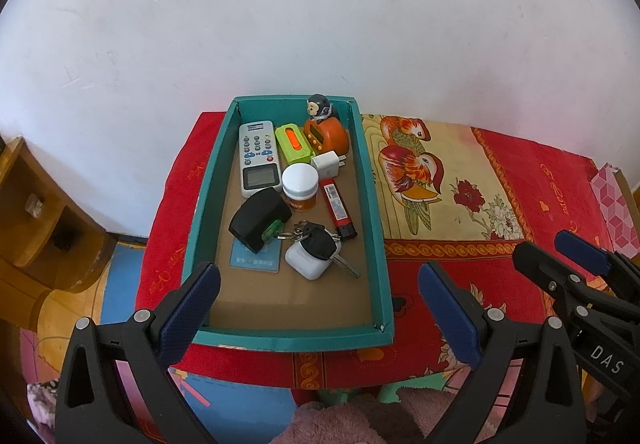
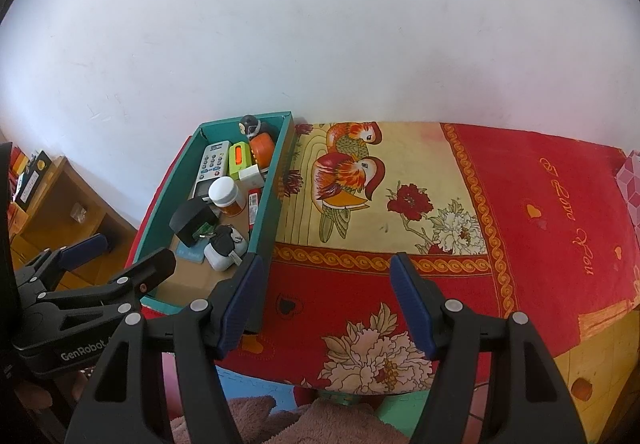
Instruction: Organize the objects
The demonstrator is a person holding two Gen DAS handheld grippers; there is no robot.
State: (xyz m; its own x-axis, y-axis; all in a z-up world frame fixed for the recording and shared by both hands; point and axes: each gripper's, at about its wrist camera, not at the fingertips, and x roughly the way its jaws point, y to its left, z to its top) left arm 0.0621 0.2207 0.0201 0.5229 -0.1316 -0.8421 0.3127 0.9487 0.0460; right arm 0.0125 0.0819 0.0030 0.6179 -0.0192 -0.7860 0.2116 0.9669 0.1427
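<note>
Both grippers released and empty: left gripper [image 1: 320, 308] hovers over the near end of the teal box [image 1: 374, 204], right gripper [image 2: 326, 304] hovers over bare cloth just right of the box. All the task items sit inside the box, on its cardboard floor, at the left end of the desk. Back row: white remote [image 1: 259, 158], green case [image 1: 295, 143], orange clock [image 1: 326, 134] with a penguin figure [image 1: 320, 108] behind it. Middle: white charger plug [image 1: 326, 163], white-lidded jar [image 1: 300, 188], red lighter [image 1: 338, 210]. Front: black device [image 1: 260, 218], keys [image 1: 320, 242] lying on a white earbud case [image 1: 306, 264], blue card [image 1: 254, 260] flat underneath the black device. Handling guess: all light and rigid; jar is smooth, take it across the body below the lid; remote and lighter across the narrow width; keys are loose, grab the black fob; card is flat with no edge to pinch, probably worst. Items are touching, so expect nudging neighbours. Desk [image 2: 520, 204] is covered in red-and-yellow printed cloth with birds, soft, may bunch. White wall behind, wooden shelf [image 1: 36, 204] at left, foam mats on floor
</note>
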